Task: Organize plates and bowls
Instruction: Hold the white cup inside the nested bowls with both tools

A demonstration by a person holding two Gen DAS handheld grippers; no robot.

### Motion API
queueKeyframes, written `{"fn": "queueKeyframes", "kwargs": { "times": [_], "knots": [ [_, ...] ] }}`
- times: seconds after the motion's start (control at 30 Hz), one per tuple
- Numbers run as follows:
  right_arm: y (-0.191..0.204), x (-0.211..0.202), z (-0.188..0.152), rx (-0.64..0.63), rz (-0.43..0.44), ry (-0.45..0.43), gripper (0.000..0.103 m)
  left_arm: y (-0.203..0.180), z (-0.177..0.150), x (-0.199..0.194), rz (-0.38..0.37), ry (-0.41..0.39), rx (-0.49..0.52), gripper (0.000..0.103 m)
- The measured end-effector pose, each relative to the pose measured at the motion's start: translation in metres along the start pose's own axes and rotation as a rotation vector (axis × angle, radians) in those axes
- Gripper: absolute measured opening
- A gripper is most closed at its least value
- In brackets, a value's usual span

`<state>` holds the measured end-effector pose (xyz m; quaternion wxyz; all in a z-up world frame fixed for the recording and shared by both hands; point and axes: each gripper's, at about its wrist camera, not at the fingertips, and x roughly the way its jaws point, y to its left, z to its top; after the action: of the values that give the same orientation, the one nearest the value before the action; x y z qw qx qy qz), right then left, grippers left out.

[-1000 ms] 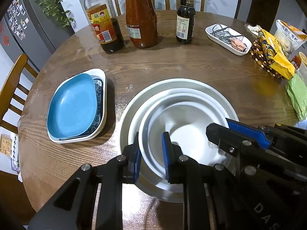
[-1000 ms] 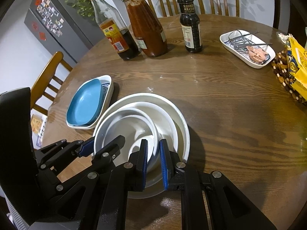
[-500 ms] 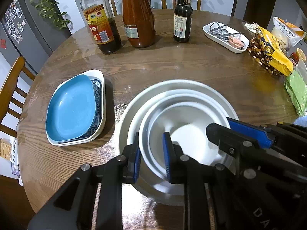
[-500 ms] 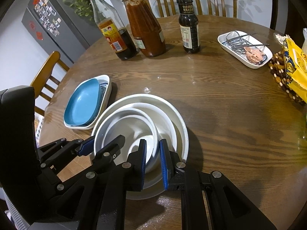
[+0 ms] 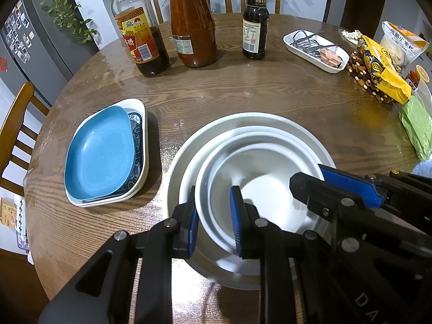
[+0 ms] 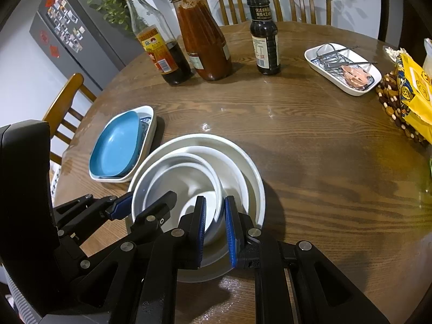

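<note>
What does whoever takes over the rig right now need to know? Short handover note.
Right gripper: jaws shut on the near rim of the inner bowl.
Left gripper: jaws straddle the same bowl's rim further left; can't tell if they press.
Things: white bowls nested in the big bowl on the table; blue plate stacked in the white dish beside it.
Done: both stacks look built.
Left: probably just release the inner bowl and pull both grippers clear.

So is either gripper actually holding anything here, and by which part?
The right gripper is shut on the rim of the inner white bowl. The left gripper straddles the opposite rim; whether its jaws press cannot be told.
</note>
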<state>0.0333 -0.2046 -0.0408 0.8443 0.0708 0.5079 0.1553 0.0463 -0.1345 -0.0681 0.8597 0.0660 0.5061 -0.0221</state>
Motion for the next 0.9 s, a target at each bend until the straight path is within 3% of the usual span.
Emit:
{"fn": "queueKeyframes", "kwargs": {
  "times": [0.6, 0.9],
  "knots": [
    [-0.0015, -0.0014, 0.0012, 0.004, -0.003, -0.004, 0.016, -0.0005, -0.0003, -0.0042, -0.011, -0.011, -0.002, 0.023],
    [-0.0003, -0.0039, 0.0008, 0.007, -0.009, -0.009, 0.017, 0.0006, -0.0013, -0.0099, -0.029, -0.021, 0.002, 0.031]
  ]
}}
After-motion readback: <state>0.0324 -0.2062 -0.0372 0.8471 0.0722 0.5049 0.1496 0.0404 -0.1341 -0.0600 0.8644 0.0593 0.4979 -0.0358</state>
